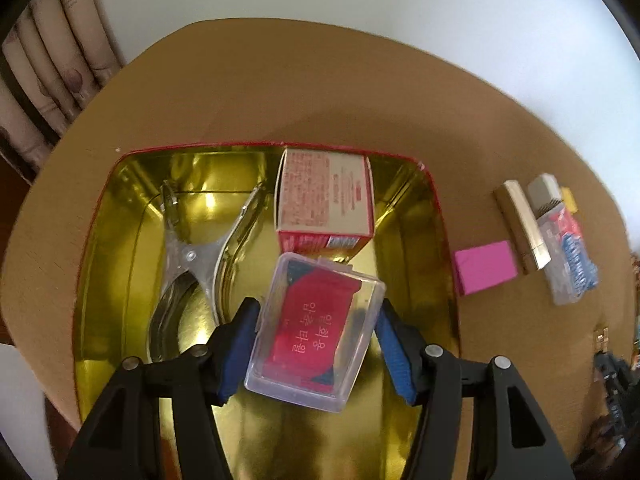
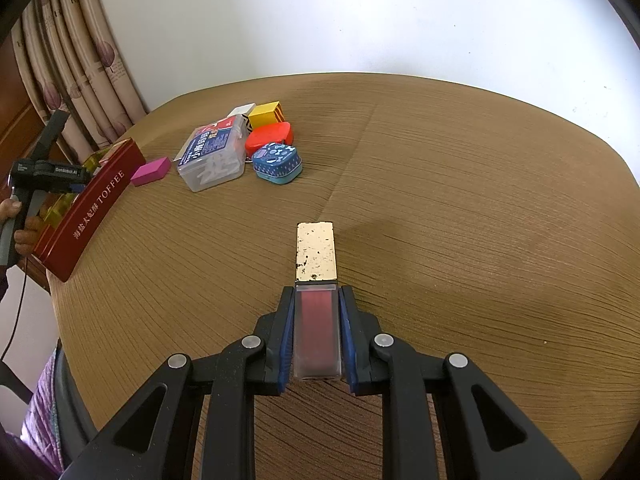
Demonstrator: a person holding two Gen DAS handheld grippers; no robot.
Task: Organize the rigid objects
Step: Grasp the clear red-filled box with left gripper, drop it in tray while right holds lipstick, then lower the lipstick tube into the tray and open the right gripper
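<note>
**Clear case over the tin, lip tint held at the tabletop**

The left hand-held gripper (image 1: 316,344) is clamped across a clear plastic case (image 1: 314,330) with a red card inside, tilted above the gold interior of the red-rimmed tin (image 1: 100,240). In the tin lie a metal hole punch (image 1: 192,252) and a red-printed carton (image 1: 324,196). On the brown tabletop (image 1: 280,92), beside the tin, sits a pink block (image 1: 484,266), with a gold-capped tube (image 1: 524,224) and what may be a clear box of clips (image 1: 568,248); the blur hides detail. The right hand-held gripper (image 2: 317,334) is closed tight on a lip tint (image 2: 317,300), its gold cap pointing forward.
</note>
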